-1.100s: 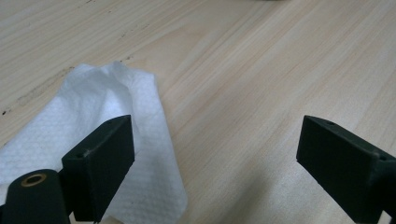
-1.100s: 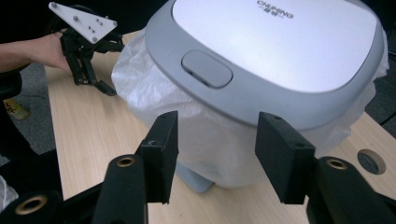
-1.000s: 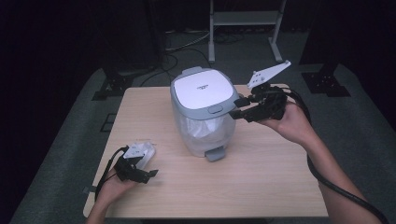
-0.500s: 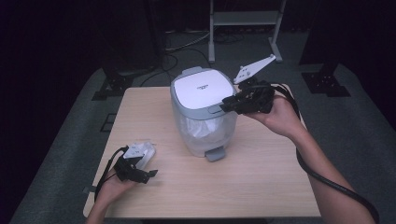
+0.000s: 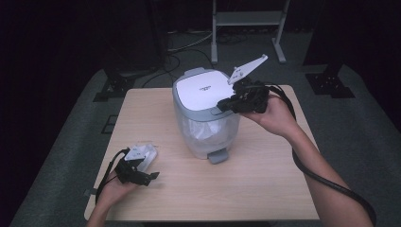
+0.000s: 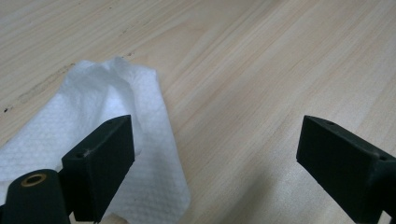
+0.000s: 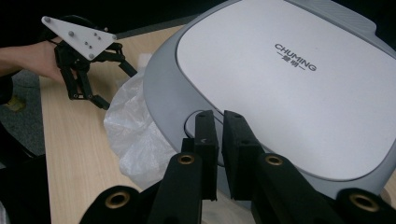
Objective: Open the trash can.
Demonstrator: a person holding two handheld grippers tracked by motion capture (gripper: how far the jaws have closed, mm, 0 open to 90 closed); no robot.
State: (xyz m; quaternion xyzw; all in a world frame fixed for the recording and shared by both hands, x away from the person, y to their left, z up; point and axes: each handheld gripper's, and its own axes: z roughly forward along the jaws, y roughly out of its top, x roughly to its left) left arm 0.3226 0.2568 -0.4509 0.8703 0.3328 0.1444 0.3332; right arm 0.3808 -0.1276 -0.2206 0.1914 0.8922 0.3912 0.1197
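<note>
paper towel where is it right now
The paper towel lies at the table's near-left in the high view, beside the left hand-held gripper, left of the bin.

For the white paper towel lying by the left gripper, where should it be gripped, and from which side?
Probably the loose raised edge of the paper towel, from above. It lies flat and crumpled on the table, so a level approach would likely slide under nothing; the folded ridge gives the left gripper, jaws open beside it, something to pinch.
</note>
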